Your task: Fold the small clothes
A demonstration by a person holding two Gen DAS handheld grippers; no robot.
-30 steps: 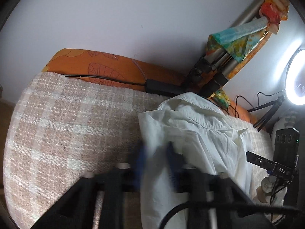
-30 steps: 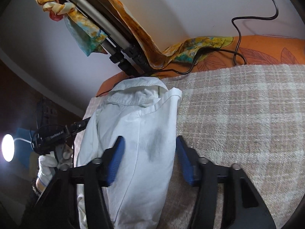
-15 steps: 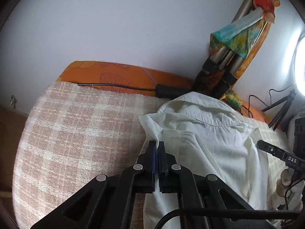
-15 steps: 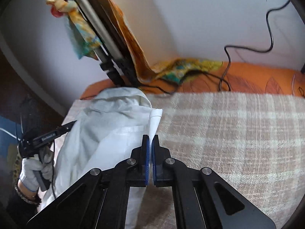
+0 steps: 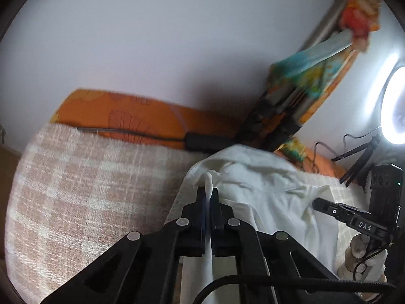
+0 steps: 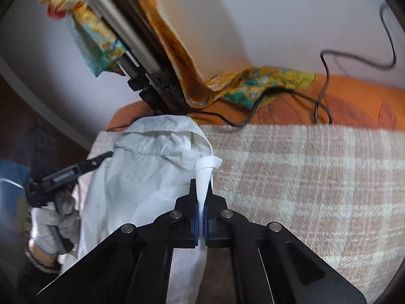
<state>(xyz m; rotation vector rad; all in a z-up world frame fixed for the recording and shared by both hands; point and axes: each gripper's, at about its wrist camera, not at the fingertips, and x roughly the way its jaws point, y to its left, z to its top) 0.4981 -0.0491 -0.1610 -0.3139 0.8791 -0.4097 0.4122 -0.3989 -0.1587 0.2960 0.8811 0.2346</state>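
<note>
Checked blanket carries the white shirt at frame centre. Left gripper and right gripper each pinch a shirt edge; we'd lift both evenly, keeping cloth taut.

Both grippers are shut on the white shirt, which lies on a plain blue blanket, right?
Not quite. The blanket is not plain blue: both wrist views show a beige and white checked weave. The rest holds: the left gripper and the right gripper are each shut on a fold of the white shirt.
</note>
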